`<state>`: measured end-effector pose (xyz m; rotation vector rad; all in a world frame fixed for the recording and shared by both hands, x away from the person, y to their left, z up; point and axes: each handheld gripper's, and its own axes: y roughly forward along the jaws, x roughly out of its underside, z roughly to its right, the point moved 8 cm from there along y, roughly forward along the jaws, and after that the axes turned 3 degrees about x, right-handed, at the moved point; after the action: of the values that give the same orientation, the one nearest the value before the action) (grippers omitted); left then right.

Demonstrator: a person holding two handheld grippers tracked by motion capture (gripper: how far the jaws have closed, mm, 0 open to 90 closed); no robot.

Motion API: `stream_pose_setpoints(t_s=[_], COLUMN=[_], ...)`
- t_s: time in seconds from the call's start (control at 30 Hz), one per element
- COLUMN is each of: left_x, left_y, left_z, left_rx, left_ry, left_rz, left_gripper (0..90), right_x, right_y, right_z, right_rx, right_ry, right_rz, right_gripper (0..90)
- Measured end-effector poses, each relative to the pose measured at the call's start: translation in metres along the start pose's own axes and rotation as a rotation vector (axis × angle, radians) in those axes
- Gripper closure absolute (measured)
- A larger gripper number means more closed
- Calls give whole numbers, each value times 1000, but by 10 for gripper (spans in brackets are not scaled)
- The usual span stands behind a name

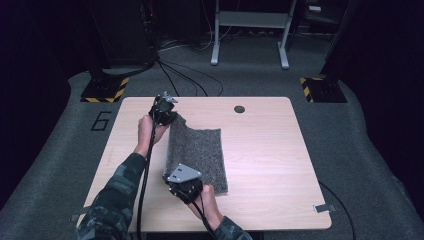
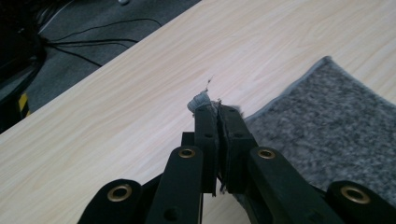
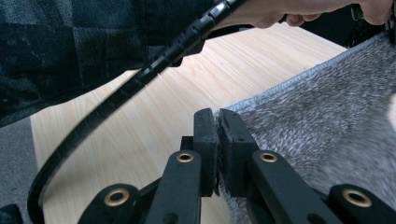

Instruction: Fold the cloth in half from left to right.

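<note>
A grey fuzzy cloth [image 1: 197, 152] lies on the light wooden table [image 1: 265, 150], a little left of centre. My left gripper [image 1: 164, 111] is shut on the cloth's far left corner and holds it slightly off the table. In the left gripper view the jaws [image 2: 217, 109] pinch that corner, with the cloth [image 2: 327, 121] spreading to the right. My right gripper [image 1: 184, 182] is shut on the near left corner. The right gripper view shows its jaws [image 3: 217, 116] clamped on the cloth's edge [image 3: 327, 121].
A round cable hole [image 1: 239, 109] sits near the table's far edge. The left arm's sleeve [image 3: 70, 42] and black cable [image 3: 116, 98] cross the right gripper view. Beyond the table are floor cables [image 1: 185, 75], a white frame [image 1: 250, 30] and hazard-striped bases [image 1: 105, 90].
</note>
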<state>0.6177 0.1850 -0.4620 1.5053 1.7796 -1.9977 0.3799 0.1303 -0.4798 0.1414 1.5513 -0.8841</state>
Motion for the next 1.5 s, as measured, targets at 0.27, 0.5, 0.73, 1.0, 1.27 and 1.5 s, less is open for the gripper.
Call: stream_pose_setpoints(t_s=[0.27, 0.5, 0.73, 1.0, 1.27, 1.5], left_x=[-12, -13, -13, -16, -19, -22], left_y=[23, 39, 53, 67, 80, 88], left_z=[27, 37, 42, 55, 66, 76], left_rx=[34, 44, 53, 55, 65, 76], left_ry=[17, 20, 18, 39, 46, 45], left_rz=[0, -20, -45, -63, -69, -62], left_gripper=[868, 865, 861, 861, 860, 860], right_x=[20, 37, 50, 67, 79, 90], right_y=[-19, -26, -30, -34, -40, -44], right_z=[20, 33, 45, 55, 68, 73], right_rx=[49, 74, 102, 124, 154, 157], right_ry=[37, 71, 93, 113, 147, 163], right_rz=[-28, -50, -68, -111, -118, -145], right_gripper=[860, 859, 858, 859, 859, 859])
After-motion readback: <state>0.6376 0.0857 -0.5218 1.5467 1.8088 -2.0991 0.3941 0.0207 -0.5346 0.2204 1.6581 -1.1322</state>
